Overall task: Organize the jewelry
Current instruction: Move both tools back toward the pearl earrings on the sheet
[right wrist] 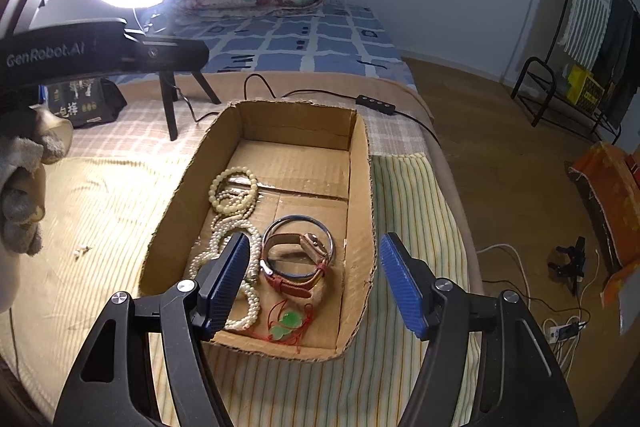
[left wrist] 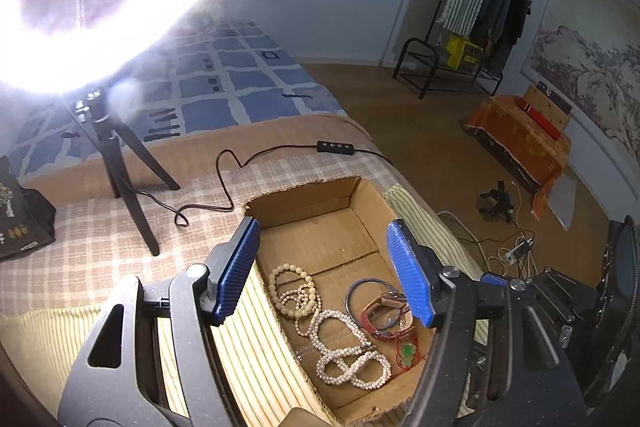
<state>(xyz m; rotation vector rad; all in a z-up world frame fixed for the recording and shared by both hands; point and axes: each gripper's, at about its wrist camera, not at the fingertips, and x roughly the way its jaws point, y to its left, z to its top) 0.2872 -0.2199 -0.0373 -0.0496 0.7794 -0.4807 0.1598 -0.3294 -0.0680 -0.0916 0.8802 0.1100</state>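
**Jewelry gathered in an open box**

A box (right wrist: 362, 163) is set on the striped bedcover (right wrist: 404, 211). Inside are laid, side by side, a pearl strand (left wrist: 352, 359), bead bracelets (right wrist: 234, 193), a bangle (right wrist: 298, 247) around a watch (right wrist: 310, 247), and a green pendant (right wrist: 290, 321). Above the box, 2 grippers, left (left wrist: 326, 273) and right (right wrist: 314, 281), are held wide apart and empty.

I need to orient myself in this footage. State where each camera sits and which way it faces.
Left wrist: sits on the left gripper, looking down over its open jaws into the cardboard box and toward the ring light.
Right wrist: sits on the right gripper, jaws open, above the box's near end; the gloved hand shows at left.
Shared: box, pearl necklace, watch, ring light, bed.
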